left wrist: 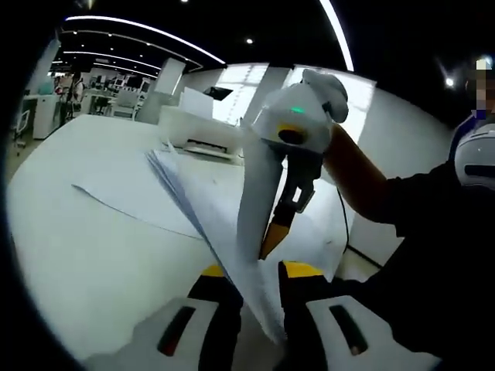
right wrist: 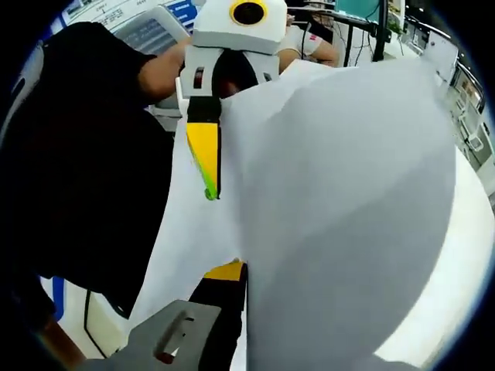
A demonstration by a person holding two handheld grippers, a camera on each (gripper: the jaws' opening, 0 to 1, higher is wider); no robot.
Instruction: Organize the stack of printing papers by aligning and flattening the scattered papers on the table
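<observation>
**Both tools lifting the paper stack on edge**

Pinched between the left tool's yellow-tipped jaws, at six o'clock in the left gripper view, the stack of printing papers is standing almost on edge, its thin white sheets fanning apart toward eleven o'clock. The left tool is clenching the stack near one corner. The right tool is coming in from one o'clock and gripping the same stack higher up, one curled sheet draping over it. Holding the papers upright between two grips is probably meant to let their loose edges drop level before tapping them square.

Seen from the right gripper view, the papers are bulging as a smooth, limp white sheet across the frame, with the right tool's visible jaw pressing against them at six o'clock and the left tool biting in at eleven o'clock.

Beneath them, the white surface is looking smooth and matte, with one flat sheet still lying at nine o'clock.
</observation>
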